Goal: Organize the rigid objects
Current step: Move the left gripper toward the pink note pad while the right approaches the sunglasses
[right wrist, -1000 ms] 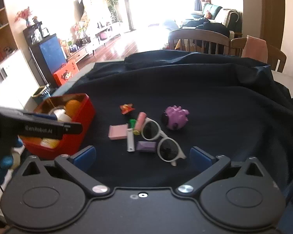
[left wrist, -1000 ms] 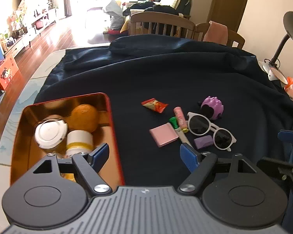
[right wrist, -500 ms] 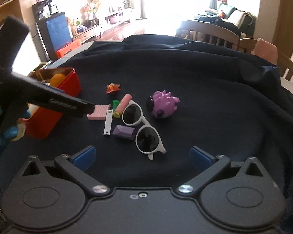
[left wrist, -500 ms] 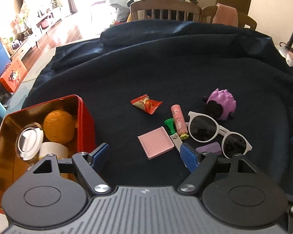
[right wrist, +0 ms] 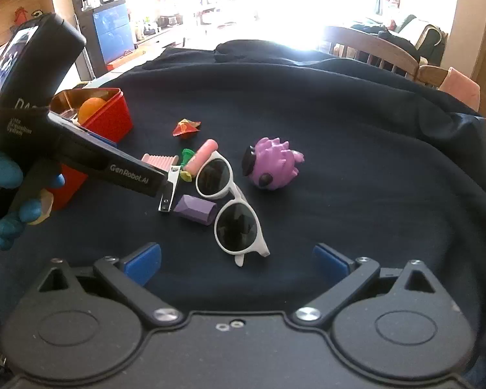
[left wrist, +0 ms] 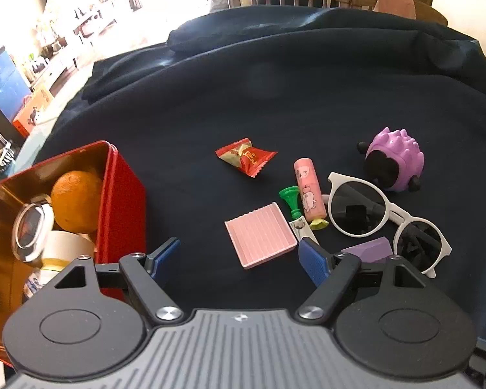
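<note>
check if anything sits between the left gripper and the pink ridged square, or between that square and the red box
Nothing visible does. The left gripper is open, and the pink ridged square lies just ahead of its fingers on bare dark cloth. Only empty cloth separates the square from the red box.

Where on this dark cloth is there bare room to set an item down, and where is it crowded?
Bare cloth lies beyond the candy wrapper, between the red tin and the pink pad, and right of the purple toy. Crowded: pad, pink tube, sunglasses and purple block lie bunched together.
</note>
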Motion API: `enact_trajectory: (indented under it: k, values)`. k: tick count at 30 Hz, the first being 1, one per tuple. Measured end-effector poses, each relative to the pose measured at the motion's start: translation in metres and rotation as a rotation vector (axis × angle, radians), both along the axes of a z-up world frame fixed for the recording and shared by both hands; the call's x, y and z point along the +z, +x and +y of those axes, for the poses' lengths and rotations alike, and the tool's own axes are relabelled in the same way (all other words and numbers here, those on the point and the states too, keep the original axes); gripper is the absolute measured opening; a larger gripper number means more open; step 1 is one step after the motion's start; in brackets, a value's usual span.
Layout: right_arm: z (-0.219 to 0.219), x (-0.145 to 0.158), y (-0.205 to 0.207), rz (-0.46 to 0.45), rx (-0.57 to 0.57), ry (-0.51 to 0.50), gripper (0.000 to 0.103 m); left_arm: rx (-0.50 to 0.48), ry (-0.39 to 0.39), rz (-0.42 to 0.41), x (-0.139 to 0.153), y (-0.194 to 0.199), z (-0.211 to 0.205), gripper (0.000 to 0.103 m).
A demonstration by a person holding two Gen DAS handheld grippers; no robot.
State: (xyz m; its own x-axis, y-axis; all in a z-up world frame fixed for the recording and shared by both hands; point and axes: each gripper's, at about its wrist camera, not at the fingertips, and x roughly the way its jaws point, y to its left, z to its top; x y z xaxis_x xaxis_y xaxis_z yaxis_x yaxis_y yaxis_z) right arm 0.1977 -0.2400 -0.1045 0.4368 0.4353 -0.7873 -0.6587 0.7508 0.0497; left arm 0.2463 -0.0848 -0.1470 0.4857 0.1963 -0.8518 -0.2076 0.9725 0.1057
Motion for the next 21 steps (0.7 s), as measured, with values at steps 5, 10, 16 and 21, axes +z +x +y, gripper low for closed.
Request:
enact_trajectory:
  k: [5,10,16,21]
  values:
    - [0.0,-0.009,0.004,0.017,0.01,-0.008,0.099,0.011,-0.02,-0.015,0.0,0.003,0.002,0.079]
    - [0.004,-0.017,0.007,0.008,0.026,-0.031,0.096,0.04,-0.026,-0.014,-0.001,0.002,0.006,0.079]
    - [0.013,-0.022,0.008,-0.02,0.066,-0.062,0.092,0.04,-0.012,-0.024,-0.001,0.001,0.003,0.08]
    - [0.026,-0.031,0.01,-0.057,0.105,-0.115,0.077,0.012,0.042,0.0,-0.006,0.006,-0.005,0.081]
